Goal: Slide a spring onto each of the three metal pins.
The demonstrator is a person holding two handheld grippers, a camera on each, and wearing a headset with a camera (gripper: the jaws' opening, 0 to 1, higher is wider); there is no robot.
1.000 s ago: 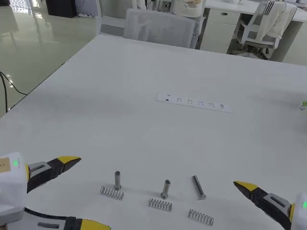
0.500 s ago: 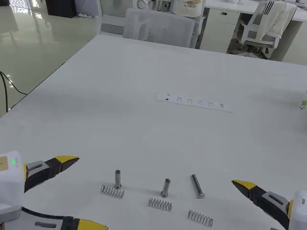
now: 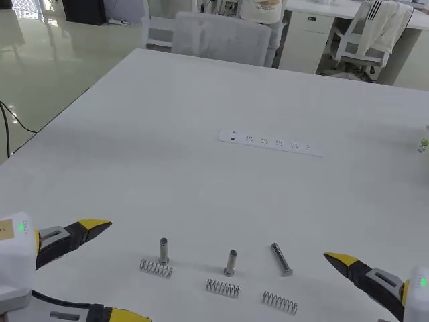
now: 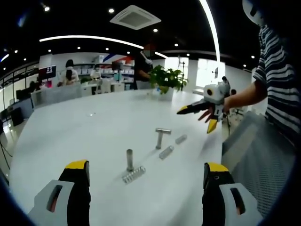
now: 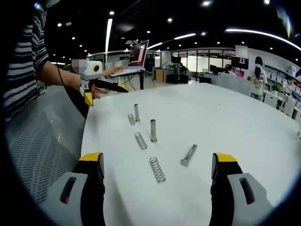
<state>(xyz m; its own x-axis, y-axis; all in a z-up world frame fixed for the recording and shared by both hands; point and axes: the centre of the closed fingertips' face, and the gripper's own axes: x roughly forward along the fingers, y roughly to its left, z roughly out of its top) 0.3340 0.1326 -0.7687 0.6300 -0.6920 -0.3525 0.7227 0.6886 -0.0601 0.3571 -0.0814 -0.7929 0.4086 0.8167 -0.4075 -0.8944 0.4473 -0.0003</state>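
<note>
Three metal pins stand in a row near the table's front edge. The left pin [image 3: 163, 249] and middle pin [image 3: 231, 261] are upright; the right pin [image 3: 281, 259] lies on its side. One spring lies in front of each: left spring [image 3: 156, 268], middle spring [image 3: 222, 288], right spring [image 3: 280, 302]. My left gripper [image 3: 114, 268] is open to the left of the row, holding nothing. My right gripper [image 5: 158, 157] is open on the right, with the lying pin [image 5: 189, 155] and nearest spring [image 5: 157, 169] just ahead of its jaws.
A white power strip [image 3: 271, 143] lies at mid-table, beyond the pins. Grey chairs [image 3: 224, 37] stand at the table's far edge. A small green item [image 3: 423, 144] sits at the right edge. The table's left edge [image 3: 60, 114] drops to the floor.
</note>
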